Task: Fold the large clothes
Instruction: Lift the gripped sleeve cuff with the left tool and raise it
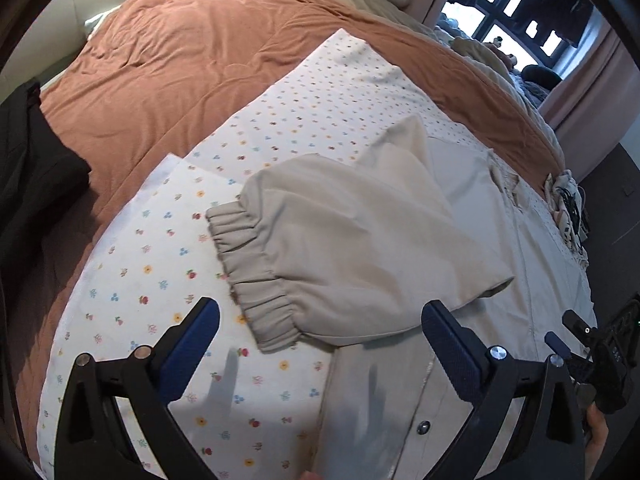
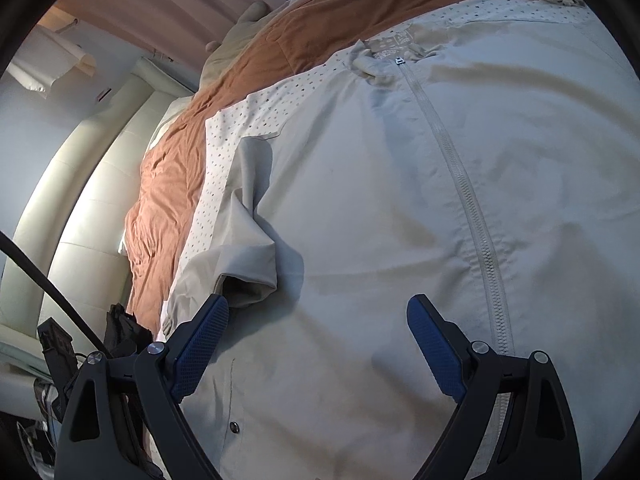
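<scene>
Both grippers, left point(image 1: 320, 320) and right point(image 2: 318, 320), spread, empty above beige zip-front jacket point(image 2: 400, 200); elastic-cuffed sleeve point(image 1: 340, 248), loosely folded, may slide off.

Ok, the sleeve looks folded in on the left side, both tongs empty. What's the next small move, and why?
Probably bring the left tongs down onto the elastic cuff and draw it further in over the jacket. The sleeve is folded across, but its cuff hangs past the jacket's edge onto the floral sheet. Both the left and the right tongs are open and hold nothing.
</scene>
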`<state>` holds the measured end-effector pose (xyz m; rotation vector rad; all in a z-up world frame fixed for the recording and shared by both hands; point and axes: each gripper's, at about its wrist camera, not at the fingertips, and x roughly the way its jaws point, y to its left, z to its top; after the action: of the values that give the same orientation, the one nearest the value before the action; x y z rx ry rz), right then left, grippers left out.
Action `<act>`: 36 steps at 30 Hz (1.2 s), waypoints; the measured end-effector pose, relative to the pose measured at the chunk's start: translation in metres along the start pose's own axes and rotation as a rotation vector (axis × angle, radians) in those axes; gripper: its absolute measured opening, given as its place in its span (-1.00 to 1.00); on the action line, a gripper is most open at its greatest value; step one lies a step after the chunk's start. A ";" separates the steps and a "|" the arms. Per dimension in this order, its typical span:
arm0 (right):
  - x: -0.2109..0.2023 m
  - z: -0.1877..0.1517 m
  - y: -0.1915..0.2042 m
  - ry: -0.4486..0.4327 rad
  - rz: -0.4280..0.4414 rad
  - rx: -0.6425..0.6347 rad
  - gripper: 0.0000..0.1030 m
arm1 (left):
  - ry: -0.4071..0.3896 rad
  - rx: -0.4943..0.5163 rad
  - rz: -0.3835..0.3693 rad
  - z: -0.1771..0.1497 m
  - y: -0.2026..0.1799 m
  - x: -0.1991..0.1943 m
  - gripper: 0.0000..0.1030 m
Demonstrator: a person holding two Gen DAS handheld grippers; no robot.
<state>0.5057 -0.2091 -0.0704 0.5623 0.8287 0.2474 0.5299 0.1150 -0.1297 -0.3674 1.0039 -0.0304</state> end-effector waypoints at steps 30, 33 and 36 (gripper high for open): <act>-0.025 0.010 -0.045 -0.049 0.068 0.143 0.75 | -0.127 0.350 0.232 0.041 -0.121 -0.021 -0.38; -0.041 0.013 -0.054 -0.083 0.070 0.172 0.75 | -0.178 0.393 0.193 0.050 -0.157 -0.047 -0.38; -0.057 0.014 -0.063 -0.112 0.073 0.190 0.75 | -0.216 0.433 0.146 0.056 -0.195 -0.067 -0.38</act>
<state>0.4784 -0.2905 -0.0626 0.7791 0.7274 0.2031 0.5676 -0.0388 0.0134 0.0984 0.7819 -0.0729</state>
